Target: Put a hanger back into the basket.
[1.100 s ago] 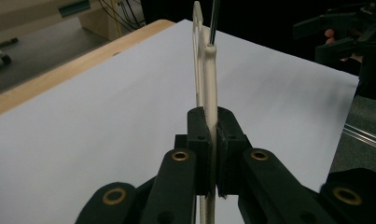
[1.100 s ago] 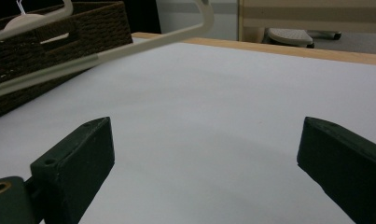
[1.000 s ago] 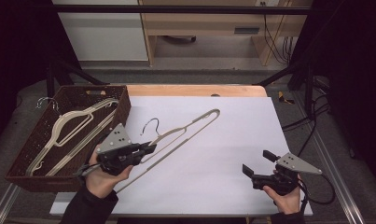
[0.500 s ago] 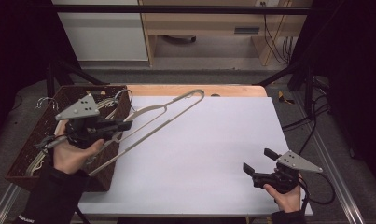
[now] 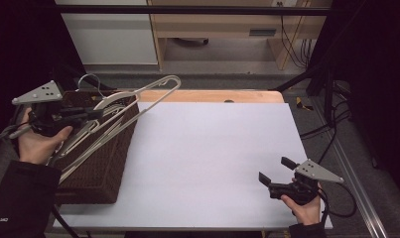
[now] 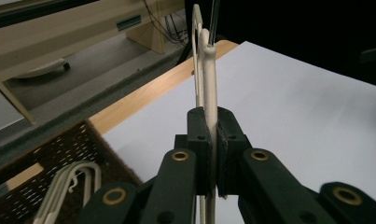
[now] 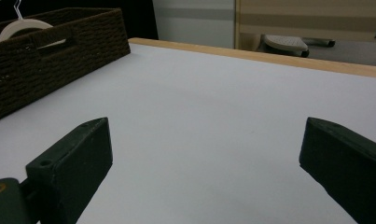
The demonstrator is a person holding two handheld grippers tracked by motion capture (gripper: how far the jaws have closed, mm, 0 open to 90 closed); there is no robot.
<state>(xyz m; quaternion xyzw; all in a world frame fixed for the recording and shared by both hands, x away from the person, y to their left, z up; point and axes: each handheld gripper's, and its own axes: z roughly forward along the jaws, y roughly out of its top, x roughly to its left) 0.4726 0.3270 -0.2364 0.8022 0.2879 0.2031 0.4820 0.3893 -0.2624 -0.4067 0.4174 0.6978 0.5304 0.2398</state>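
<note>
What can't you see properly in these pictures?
- High view: how many hangers lie in the wicker basket; they overlap, and the left gripper and its hand cover part of them.
- Left gripper view: the lower end of the held hanger is hidden behind the fingers.
- Right gripper view: the basket's inside; its wall blocks it, and a hanger's top just peeks over.
</note>
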